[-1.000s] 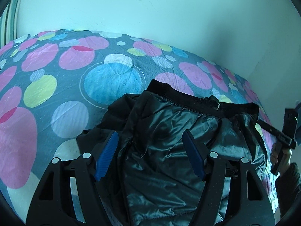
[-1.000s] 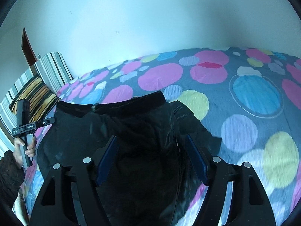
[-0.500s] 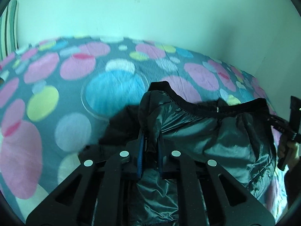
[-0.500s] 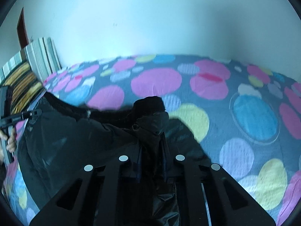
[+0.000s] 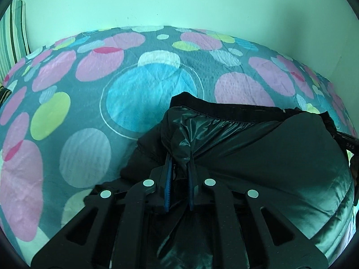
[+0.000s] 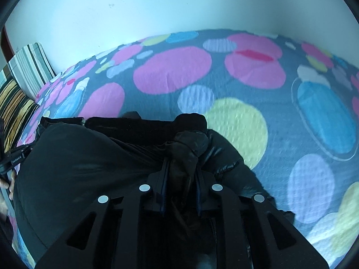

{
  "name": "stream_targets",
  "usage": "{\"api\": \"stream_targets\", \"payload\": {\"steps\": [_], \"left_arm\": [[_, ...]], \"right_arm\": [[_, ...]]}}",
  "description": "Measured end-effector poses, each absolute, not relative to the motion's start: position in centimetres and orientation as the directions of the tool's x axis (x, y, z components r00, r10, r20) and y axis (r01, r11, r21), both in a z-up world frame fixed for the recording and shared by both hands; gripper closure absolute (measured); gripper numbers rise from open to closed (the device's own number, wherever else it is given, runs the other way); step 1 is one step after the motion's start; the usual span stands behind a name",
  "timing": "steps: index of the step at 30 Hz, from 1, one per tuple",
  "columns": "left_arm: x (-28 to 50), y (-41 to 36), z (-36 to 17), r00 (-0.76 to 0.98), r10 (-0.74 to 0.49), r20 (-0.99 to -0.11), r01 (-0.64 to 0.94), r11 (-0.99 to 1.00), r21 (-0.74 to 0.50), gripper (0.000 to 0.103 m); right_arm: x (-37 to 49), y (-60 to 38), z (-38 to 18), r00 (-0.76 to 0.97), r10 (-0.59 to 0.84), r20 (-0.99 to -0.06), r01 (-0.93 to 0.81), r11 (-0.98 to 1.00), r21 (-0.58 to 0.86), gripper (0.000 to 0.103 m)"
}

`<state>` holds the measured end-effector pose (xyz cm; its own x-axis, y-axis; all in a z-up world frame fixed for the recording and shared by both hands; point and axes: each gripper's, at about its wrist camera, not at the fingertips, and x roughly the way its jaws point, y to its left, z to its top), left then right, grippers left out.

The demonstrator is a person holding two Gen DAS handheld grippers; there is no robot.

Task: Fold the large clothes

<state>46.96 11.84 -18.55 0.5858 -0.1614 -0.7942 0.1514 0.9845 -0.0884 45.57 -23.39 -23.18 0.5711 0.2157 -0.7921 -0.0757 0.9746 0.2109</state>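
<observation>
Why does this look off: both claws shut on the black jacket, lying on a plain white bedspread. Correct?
Not quite. The bedspread is not plain white: it is grey with big pink, blue and green circles, as the left wrist view shows. The rest stands: the left claw and right claw are each shut on a bunch of the black jacket.

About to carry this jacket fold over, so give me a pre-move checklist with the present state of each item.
1. Left gripper shut on the black jacket: ok, a bunch of fabric is pinched between the blue pads.
2. Right gripper shut on the jacket: ok, fabric is bunched between its fingers.
3. Fabric stretched between the two grips: ok, it spans smoothly.
4. Bedspread beyond the jacket free of other things: ok.
5. Sleeve tucked in: cannot tell, it bulges beside the right grip.
6. Grip depth enough to hold: cannot tell.
</observation>
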Motion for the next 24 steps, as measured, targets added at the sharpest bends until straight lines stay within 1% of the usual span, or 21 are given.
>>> {"api": "stream_targets", "payload": {"steps": [4, 9, 11, 12, 13, 14, 15, 16, 17, 18, 19, 24], "left_arm": [[46.9, 11.5, -19.1, 0.586, -0.152, -0.796, 0.153, 0.985, -0.075, 0.091], [46.9, 11.2, -18.7, 0.58, -0.132, -0.804, 0.161, 0.986, -0.045, 0.09], [46.7, 11.4, -18.3, 0.578, -0.13, -0.806, 0.156, 0.987, -0.048, 0.087], [46.4, 11.6, -17.9, 0.582, -0.128, -0.803, 0.145, 0.988, -0.053, 0.083], [46.1, 11.8, -17.6, 0.584, -0.129, -0.802, 0.137, 0.989, -0.059, 0.072], [45.6, 12.2, -17.2, 0.59, -0.134, -0.796, 0.128, 0.989, -0.072, 0.065], [45.1, 12.4, -16.9, 0.596, -0.14, -0.791, 0.122, 0.989, -0.083, 0.048], [44.3, 12.8, -16.5, 0.605, -0.151, -0.782, 0.116, 0.988, -0.101, 0.038], [43.4, 13.2, -16.1, 0.616, -0.165, -0.771, 0.113, 0.986, -0.12, 0.036], [42.5, 13.6, -15.8, 0.622, -0.175, -0.763, 0.109, 0.985, -0.137, 0.032], [41.6, 13.9, -15.6, 0.625, -0.179, -0.76, 0.1, 0.984, -0.149, 0.029], [36.7, 15.8, -15.3, 0.639, -0.206, -0.741, 0.04, 0.971, -0.235, 0.023]], "right_arm": [[45.6, -23.5, -23.4, 0.568, 0.229, -0.791, -0.07, 0.97, 0.231, 0.082], [45.3, -23.2, -23.1, 0.571, 0.209, -0.794, -0.065, 0.976, 0.209, 0.081], [45.0, -23.4, -22.8, 0.577, 0.21, -0.789, -0.063, 0.975, 0.214, 0.075], [44.7, -23.5, -22.4, 0.584, 0.2, -0.786, -0.055, 0.977, 0.208, 0.071], [44.2, -23.6, -22.0, 0.593, 0.191, -0.782, -0.043, 0.978, 0.206, 0.07], [43.8, -23.9, -21.6, 0.6, 0.19, -0.777, -0.035, 0.977, 0.212, 0.064], [42.9, -24.2, -20.9, 0.613, 0.194, -0.766, -0.022, 0.973, 0.229, 0.056], [42.2, -24.5, -20.4, 0.625, 0.196, -0.755, -0.012, 0.97, 0.241, 0.053], [41.1, -24.7, -19.8, 0.643, 0.199, -0.74, -0.005, 0.967, 0.256, 0.046], [40.3, -24.9, -19.4, 0.653, 0.198, -0.731, 0.001, 0.965, 0.262, 0.043], [39.1, -25.1, -18.9, 0.664, 0.197, -0.722, 0.006, 0.963, 0.268, 0.042], [33.4, -25.8, -18.4, 0.675, 0.198, -0.71, 0.051, 0.948, 0.314, 0.039]]}}
